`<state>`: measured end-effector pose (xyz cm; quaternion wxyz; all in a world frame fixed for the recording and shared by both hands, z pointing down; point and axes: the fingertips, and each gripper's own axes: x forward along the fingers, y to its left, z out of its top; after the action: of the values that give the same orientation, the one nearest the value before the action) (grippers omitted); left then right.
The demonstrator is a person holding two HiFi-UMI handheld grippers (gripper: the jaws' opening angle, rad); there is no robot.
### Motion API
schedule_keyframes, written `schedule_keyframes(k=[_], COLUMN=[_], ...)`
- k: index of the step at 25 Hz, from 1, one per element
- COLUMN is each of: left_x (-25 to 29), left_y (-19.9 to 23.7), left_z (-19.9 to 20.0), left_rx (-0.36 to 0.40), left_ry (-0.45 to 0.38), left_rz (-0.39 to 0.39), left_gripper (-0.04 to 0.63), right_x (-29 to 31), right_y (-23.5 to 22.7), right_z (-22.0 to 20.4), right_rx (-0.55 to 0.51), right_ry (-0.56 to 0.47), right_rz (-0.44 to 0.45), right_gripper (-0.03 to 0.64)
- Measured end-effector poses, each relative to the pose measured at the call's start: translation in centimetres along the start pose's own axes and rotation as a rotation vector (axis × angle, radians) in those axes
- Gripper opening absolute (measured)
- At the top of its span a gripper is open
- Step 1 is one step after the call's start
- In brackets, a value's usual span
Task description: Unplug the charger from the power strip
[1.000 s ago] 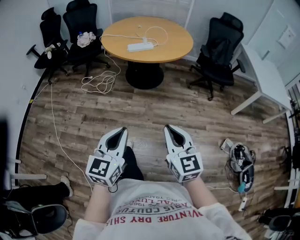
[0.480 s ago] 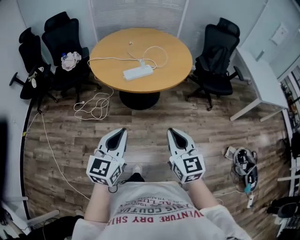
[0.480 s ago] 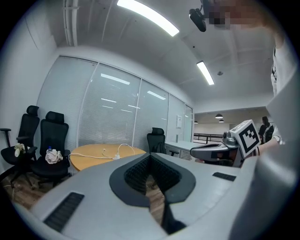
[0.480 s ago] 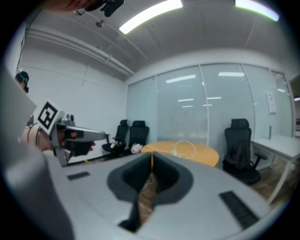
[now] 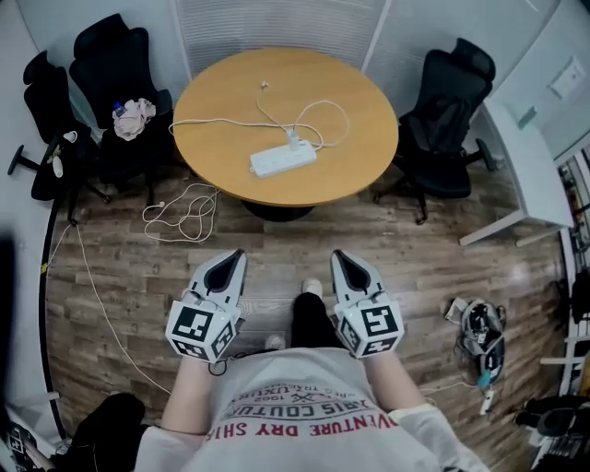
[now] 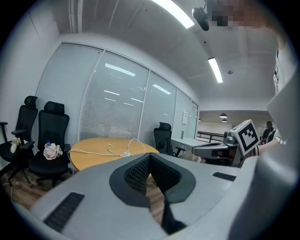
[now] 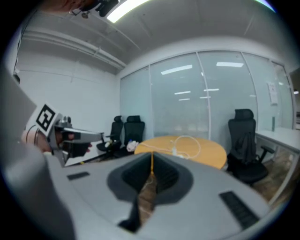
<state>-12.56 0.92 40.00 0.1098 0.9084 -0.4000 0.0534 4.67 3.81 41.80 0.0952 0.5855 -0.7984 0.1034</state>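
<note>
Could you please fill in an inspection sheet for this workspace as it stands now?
Surface: round wooden table, mostly bare.
Job's things: white power strip on the table, charger plugged in.
Clutter: cloth bundle on a black chair; gear pile on the floor.
Grippers: left gripper and right gripper shut, empty, short of the table.
Cables: white cable looped on the table; floor cable coiled beside it.
Surroundings: more chairs, white desk, blinds.
</note>
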Motion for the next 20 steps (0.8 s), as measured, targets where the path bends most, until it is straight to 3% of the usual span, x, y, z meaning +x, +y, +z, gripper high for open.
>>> schedule_keyframes(k=[11, 20], left_x=[14.7, 25.6], left_y=[8.1, 12.6], left_z=[2.1, 3.8], left_rx=[0.001, -0.004], left_ry=[0.018, 0.06], left_rz=[0.139, 0.233], left_gripper=[0.031, 0.031], right_x=[17.1, 28.8], right_y=[-9.2, -15.7], right_z=[3.4, 5.3], right_rx=[-0.049, -0.063], right_ry=[0.02, 0.096], right_rz=[0.138, 0.277], right_gripper=[0.029, 0.029])
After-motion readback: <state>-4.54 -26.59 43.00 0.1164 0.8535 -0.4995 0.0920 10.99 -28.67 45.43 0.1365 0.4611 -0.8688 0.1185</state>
